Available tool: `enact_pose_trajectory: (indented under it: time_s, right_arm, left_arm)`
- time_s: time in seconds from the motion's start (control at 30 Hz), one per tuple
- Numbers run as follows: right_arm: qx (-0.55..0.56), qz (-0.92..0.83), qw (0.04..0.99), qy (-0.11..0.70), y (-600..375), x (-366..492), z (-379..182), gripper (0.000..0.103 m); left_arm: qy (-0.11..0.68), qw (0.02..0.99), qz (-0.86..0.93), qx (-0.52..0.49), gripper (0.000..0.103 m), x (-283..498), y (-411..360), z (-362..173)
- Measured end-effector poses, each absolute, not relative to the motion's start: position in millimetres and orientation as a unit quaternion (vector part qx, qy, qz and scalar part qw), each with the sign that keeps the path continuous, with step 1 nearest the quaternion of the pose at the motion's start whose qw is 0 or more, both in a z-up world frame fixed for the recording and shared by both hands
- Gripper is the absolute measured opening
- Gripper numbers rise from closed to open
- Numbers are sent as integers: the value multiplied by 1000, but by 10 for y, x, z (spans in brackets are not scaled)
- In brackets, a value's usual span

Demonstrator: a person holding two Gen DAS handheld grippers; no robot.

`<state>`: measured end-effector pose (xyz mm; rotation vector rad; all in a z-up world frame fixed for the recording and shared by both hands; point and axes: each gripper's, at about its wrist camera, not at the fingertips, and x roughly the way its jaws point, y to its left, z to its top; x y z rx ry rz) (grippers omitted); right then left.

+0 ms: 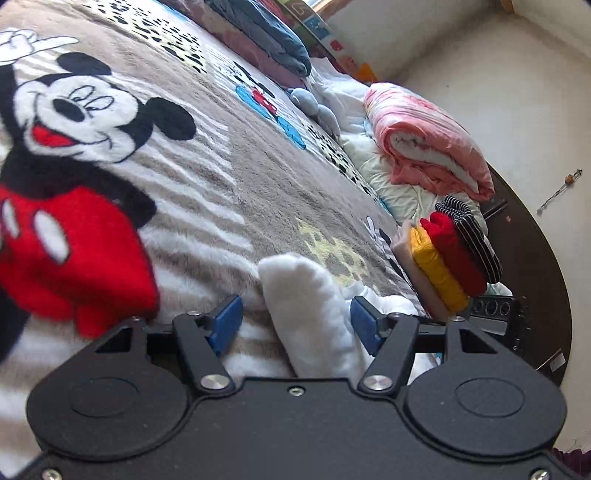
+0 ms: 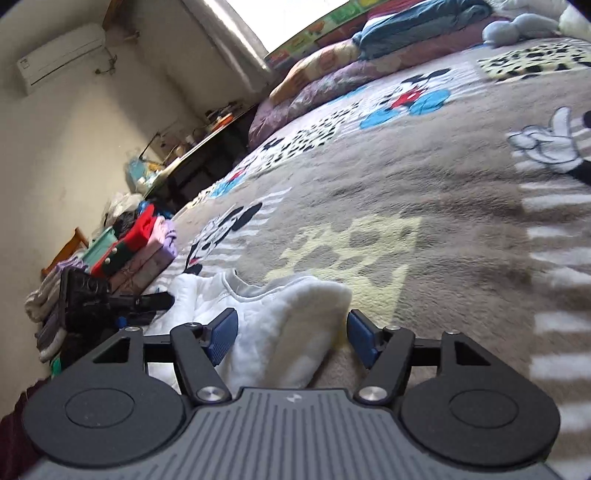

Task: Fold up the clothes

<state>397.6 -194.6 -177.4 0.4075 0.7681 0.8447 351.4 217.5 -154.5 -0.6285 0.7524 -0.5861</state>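
Note:
A white fleecy garment (image 1: 306, 295) lies on the Mickey Mouse blanket (image 1: 229, 177) that covers the bed. In the left wrist view a raised fold of it stands between the blue pads of my left gripper (image 1: 295, 325), which is open; blanket shows between the left pad and the cloth. In the right wrist view the same white garment (image 2: 295, 314), with its collar towards the left, lies between the pads of my right gripper (image 2: 291, 332). That gripper is open too, with its pads not pressing the cloth.
A pile of folded clothes (image 1: 454, 251) in yellow, red and stripes sits at the bed's edge, below a rolled pink quilt (image 1: 424, 144). Another folded pile (image 2: 140, 247) lies at the left. Pillows (image 2: 406, 33) line the head end. A low dark table (image 2: 192, 155) stands by the wall.

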Motion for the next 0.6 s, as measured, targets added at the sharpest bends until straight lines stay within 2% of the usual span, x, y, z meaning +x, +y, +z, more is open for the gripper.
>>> enact_pose_trajectory:
  time_s: [0.23, 0.27, 0.33, 0.4, 0.43, 0.5, 0.6]
  right_arm:
    - [216, 421, 799, 370, -1943, 4119, -1864, 65]
    - [219, 421, 799, 370, -1952, 4124, -1870, 63]
    - [220, 419, 800, 369, -1953, 4119, -1877, 53]
    - [213, 420, 802, 366, -1933, 4107, -1874, 38]
    - [205, 423, 805, 363, -1912, 4086, -1862, 34]
    - [187, 427, 813, 349, -1874, 4021, -1818, 26]
    - [174, 431, 827, 317, -1885, 3923, -1734, 24]
  left_arm:
    - [362, 834, -294, -294, 64, 3706, 2166, -1564]
    - [363, 835, -294, -292, 54, 3720, 2159, -1567]
    - [360, 842, -293, -275, 49, 3698, 2115, -1552]
    - [357, 849, -293, -256, 34, 3675, 2050, -1526]
    - [356, 852, -294, -246, 33, 3662, 2020, -1516]
    - [341, 860, -301, -231, 22, 3611, 1977, -1475]
    - [298, 875, -317, -213, 19, 3487, 1937, -1379]
